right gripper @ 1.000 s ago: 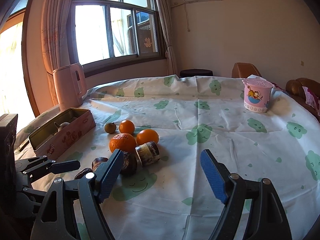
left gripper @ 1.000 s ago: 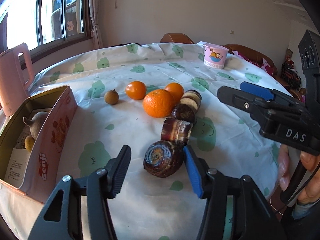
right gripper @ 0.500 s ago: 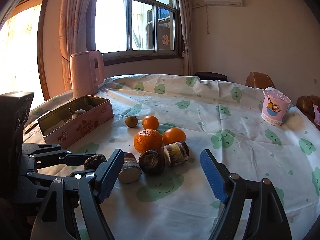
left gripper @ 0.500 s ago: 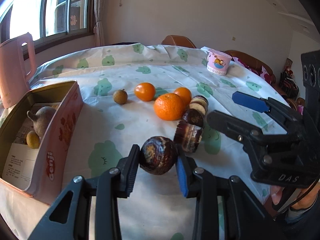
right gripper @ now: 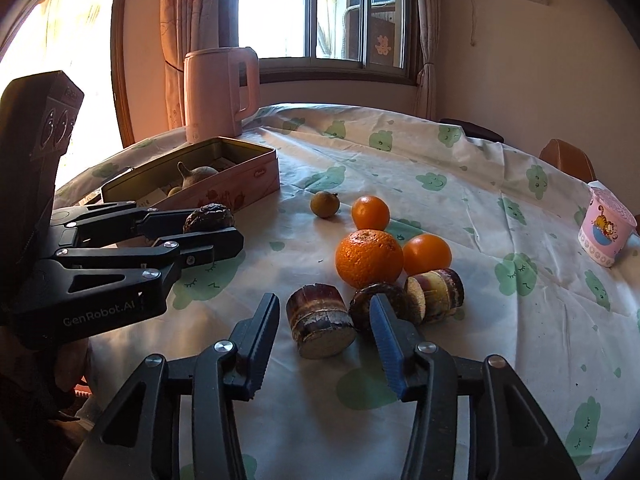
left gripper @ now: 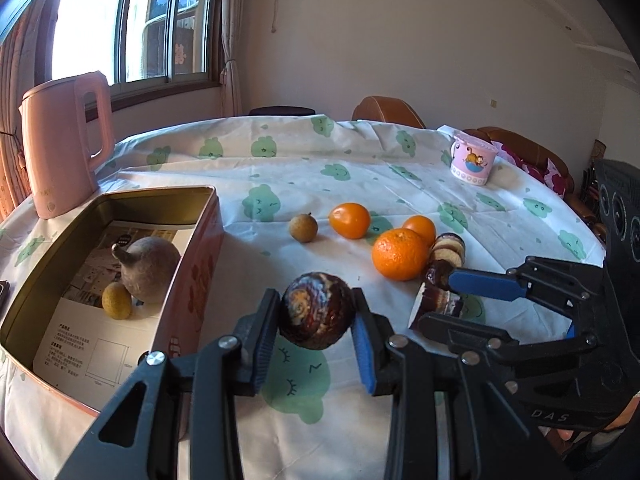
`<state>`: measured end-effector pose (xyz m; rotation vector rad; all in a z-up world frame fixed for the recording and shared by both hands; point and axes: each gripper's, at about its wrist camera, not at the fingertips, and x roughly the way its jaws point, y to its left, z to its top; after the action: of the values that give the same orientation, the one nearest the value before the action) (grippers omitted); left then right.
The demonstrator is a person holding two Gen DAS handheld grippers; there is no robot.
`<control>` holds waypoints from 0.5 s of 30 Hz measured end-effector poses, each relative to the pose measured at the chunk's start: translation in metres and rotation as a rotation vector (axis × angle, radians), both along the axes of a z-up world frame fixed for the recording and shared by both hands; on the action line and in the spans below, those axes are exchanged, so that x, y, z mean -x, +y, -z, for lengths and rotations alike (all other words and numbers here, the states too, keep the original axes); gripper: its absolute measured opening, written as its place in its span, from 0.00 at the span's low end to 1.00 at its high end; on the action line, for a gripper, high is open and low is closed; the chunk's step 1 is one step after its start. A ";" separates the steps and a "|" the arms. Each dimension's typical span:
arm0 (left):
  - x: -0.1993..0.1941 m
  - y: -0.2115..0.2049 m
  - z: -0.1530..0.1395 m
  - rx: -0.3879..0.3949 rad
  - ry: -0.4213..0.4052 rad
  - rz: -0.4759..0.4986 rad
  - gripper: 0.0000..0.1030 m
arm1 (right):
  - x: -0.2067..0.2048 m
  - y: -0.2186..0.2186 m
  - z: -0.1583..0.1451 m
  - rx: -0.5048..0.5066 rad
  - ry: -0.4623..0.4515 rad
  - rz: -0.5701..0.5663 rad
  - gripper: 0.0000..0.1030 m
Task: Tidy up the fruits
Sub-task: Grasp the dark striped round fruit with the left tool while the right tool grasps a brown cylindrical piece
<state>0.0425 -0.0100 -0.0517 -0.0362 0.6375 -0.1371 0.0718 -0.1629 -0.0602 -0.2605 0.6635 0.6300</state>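
My left gripper [left gripper: 314,330] is shut on a dark brown round fruit [left gripper: 316,310] and holds it above the cloth, right of the pink tin box [left gripper: 188,280]. It also shows in the right wrist view [right gripper: 208,216]. The tin holds a brown root [left gripper: 148,268] and a small yellow fruit [left gripper: 116,300]. My right gripper [right gripper: 324,320] is open around a cut sugarcane piece [right gripper: 320,322]. A large orange [right gripper: 368,258], two small oranges [right gripper: 370,212] [right gripper: 426,254], a longan [right gripper: 325,204] and more dark pieces [right gripper: 434,294] lie beyond it.
A pink kettle [left gripper: 60,140] stands behind the tin. A pink cup [left gripper: 472,162] stands at the far right of the cloth-covered round table [left gripper: 320,168]. Brown chairs [left gripper: 386,110] stand behind the table.
My left gripper closed on the dark round fruit, lifted it and moved left toward the tin. My right gripper came down around the sugarcane piece.
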 end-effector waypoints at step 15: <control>0.008 0.002 -0.002 0.012 -0.042 -0.007 0.36 | 0.005 0.006 0.002 0.035 -0.021 -0.025 0.35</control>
<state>0.0342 -0.0080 -0.0501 -0.0466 0.5944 -0.1347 0.0664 -0.1569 -0.0626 -0.3078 0.6524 0.6399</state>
